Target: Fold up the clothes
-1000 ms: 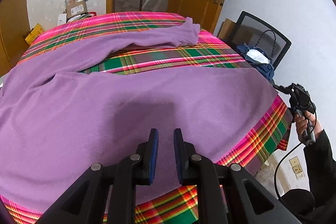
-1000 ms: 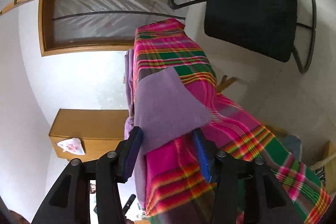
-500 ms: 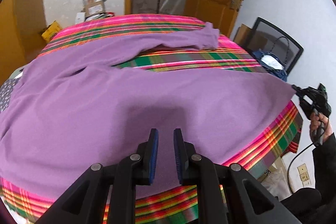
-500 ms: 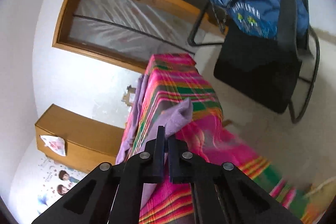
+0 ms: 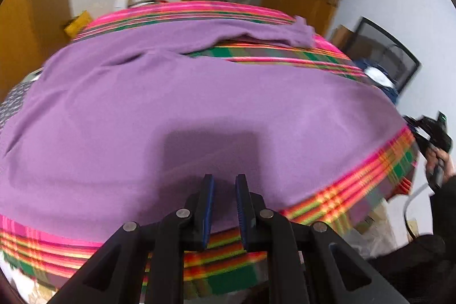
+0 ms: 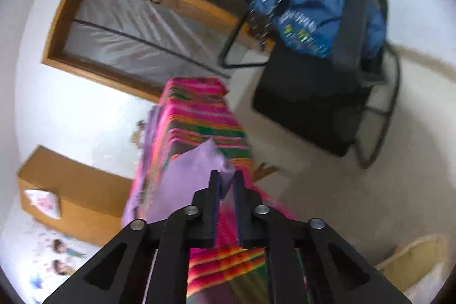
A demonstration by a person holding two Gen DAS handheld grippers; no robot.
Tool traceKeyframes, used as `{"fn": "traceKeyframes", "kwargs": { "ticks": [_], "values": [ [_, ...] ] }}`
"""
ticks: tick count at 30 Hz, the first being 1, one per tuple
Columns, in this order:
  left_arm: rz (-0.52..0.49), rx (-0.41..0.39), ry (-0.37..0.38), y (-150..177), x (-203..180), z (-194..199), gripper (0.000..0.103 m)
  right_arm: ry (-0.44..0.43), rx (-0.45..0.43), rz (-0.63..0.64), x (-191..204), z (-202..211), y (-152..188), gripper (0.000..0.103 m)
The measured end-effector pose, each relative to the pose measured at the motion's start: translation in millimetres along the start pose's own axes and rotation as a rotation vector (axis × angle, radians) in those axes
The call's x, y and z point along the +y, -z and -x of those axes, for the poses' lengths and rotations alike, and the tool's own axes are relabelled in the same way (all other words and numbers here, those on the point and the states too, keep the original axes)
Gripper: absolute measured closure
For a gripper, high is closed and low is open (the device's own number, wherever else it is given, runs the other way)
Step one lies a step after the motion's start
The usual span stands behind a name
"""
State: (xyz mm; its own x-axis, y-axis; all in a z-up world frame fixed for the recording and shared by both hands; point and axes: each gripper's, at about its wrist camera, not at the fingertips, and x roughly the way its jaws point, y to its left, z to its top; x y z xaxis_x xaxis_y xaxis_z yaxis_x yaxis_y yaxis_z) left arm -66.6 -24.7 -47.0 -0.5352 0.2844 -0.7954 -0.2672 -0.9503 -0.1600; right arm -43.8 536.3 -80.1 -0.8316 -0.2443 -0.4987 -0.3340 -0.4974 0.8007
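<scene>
Purple garment (image 6: 196, 170) in right tongs (image 6: 226, 184) (corner)

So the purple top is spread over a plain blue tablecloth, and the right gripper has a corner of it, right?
Not quite: the tablecloth is pink, green and yellow plaid, as the left wrist view shows. The purple top does lie on it, and a corner sits between the right gripper's fingers.

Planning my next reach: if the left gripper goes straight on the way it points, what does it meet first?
Most likely the purple garment spread over the plaid-covered table. The left gripper points down at the cloth near its near hem; nothing shows in between, though depth is unclear.
</scene>
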Motion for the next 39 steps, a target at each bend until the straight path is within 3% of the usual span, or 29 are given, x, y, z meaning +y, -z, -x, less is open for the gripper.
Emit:
{"fn": "traceKeyframes", "kwargs": {
  "ticks": [4,6,8,15,19,25,27,28,30,31,34,39],
  "values": [
    [-0.042,-0.008,0.044,-5,-15,-2,0.089,0.063,-0.081,0.102,24,16,-2,0.077],
    [-0.048,-0.014,0.052,-10,-19,-4,0.089,0.053,-0.08,0.255,62,13,9,0.06],
    [-0.051,-0.012,0.053,-15,-20,-9,0.089,0.033,-0.034,0.446,109,-1,28,0.059],
    [-0.007,-0.035,0.045,-26,-3,-7,0.089,-0.077,0.319,0.966,250,-111,130,0.059],
    [0.044,-0.047,0.003,-29,20,-3,0.089,-0.128,0.503,1.163,294,-170,178,0.059],
    [0.1,-0.056,-0.028,-28,47,1,0.089,-0.187,0.753,1.281,326,-231,227,0.06],
    [0.109,-0.057,-0.032,-28,52,2,0.089,-0.189,0.787,1.3,329,-239,235,0.06],
    [0.112,-0.059,-0.034,-28,55,3,0.089,-0.201,0.797,1.309,330,-239,237,0.063],
    [0.118,-0.058,-0.035,-29,60,3,0.089,-0.214,0.814,1.329,331,-238,241,0.092],
    [0.12,-0.058,-0.035,-30,62,2,0.089,-0.215,0.816,1.347,331,-237,245,0.096],
    [0.125,-0.056,-0.035,-33,65,0,0.089,-0.2,0.795,1.42,333,-231,254,0.099],
    [0.147,-0.061,-0.039,-37,75,0,0.089,-0.147,0.721,1.391,338,-242,243,0.1]
  ]
}}
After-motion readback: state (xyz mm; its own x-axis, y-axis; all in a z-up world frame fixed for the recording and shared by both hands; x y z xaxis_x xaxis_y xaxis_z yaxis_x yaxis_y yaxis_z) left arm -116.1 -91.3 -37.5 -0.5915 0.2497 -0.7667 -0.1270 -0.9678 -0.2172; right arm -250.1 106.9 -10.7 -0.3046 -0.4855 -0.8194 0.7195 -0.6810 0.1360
